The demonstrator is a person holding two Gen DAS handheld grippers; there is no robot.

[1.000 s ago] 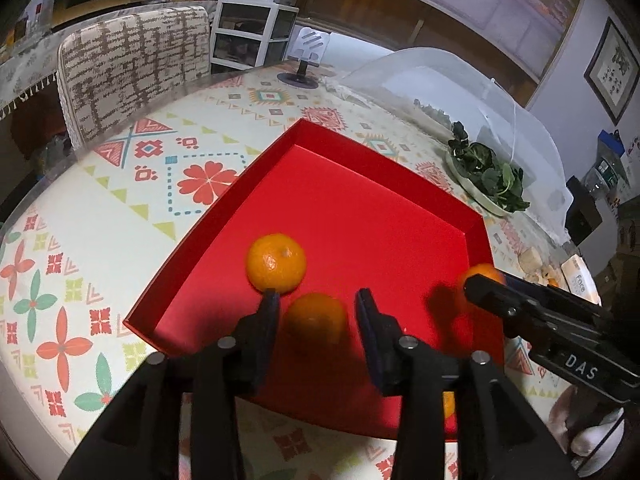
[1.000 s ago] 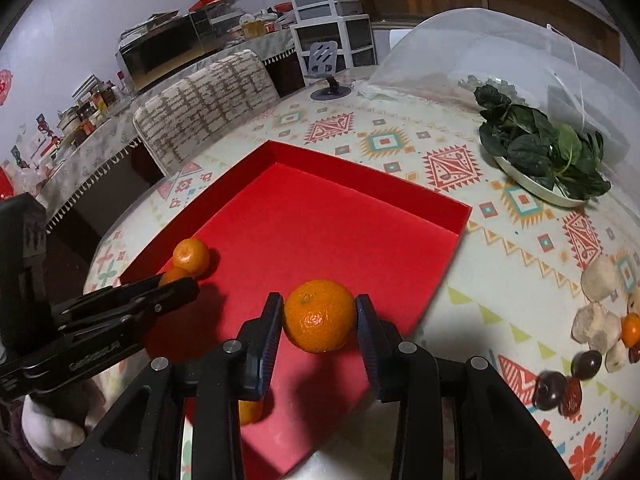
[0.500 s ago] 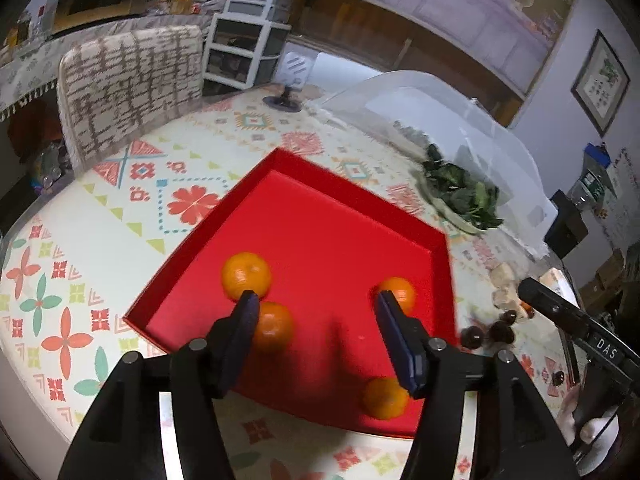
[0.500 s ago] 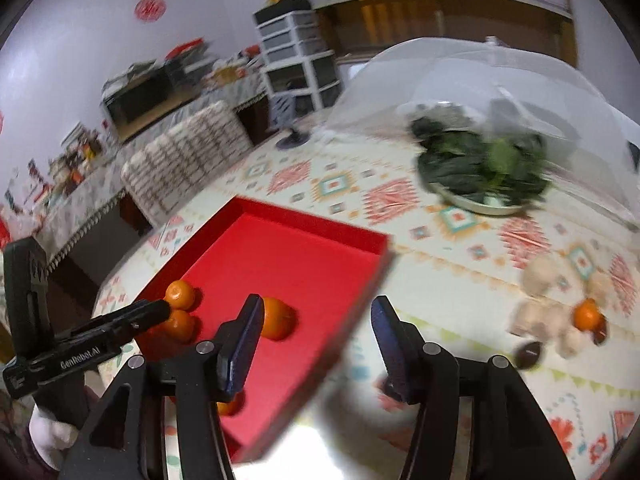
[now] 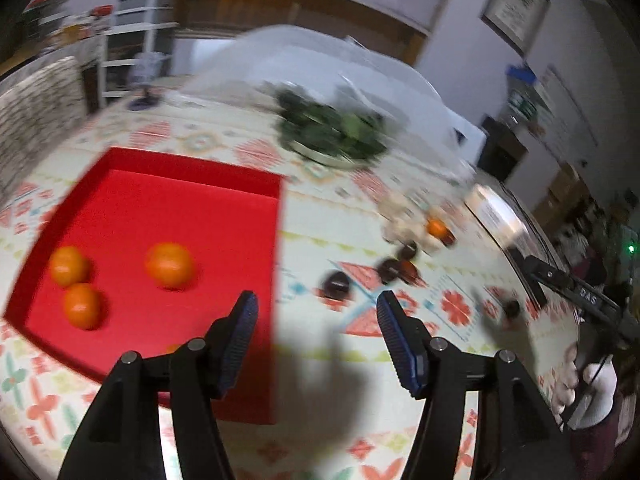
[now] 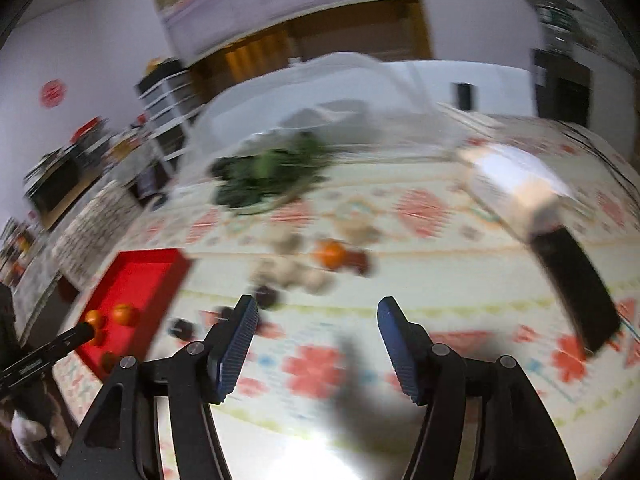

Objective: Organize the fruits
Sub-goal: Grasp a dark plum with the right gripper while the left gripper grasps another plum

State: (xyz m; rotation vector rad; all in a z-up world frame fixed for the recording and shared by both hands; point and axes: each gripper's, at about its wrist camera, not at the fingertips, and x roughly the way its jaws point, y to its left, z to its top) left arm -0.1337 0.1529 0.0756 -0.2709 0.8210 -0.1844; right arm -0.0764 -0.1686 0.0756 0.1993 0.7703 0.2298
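Left wrist view shows the left tongs spread wide and holding nothing, hanging above the near right corner of the red tray. Inside the tray lie 3 oranges in plain sight: 1 near the middle and 2 close together by the tray's left wall. A 4th orange shape peeks out just behind the left finger, too hidden to be sure of.

Right of the tray, on the patterned bench, sits 1 more orange among pale lumps and dark round fruits; blur keeps me from naming those. Beyond the tray stands a plate of greens under a clear dome.

Right wrist view has the right tongs also released and empty, well to the right of the tray and aimed at the loose orange, which lies ahead of the fingertips and apart from them.

Judging by this, the step in hand is reaching for the next fruit outside the tray. The next move likely calls for bringing the right tongs down around that orange, keeping clear of the pale lumps touching it, closing gently, then carrying it back to the tray. Round fruit may roll if nudged off centre.
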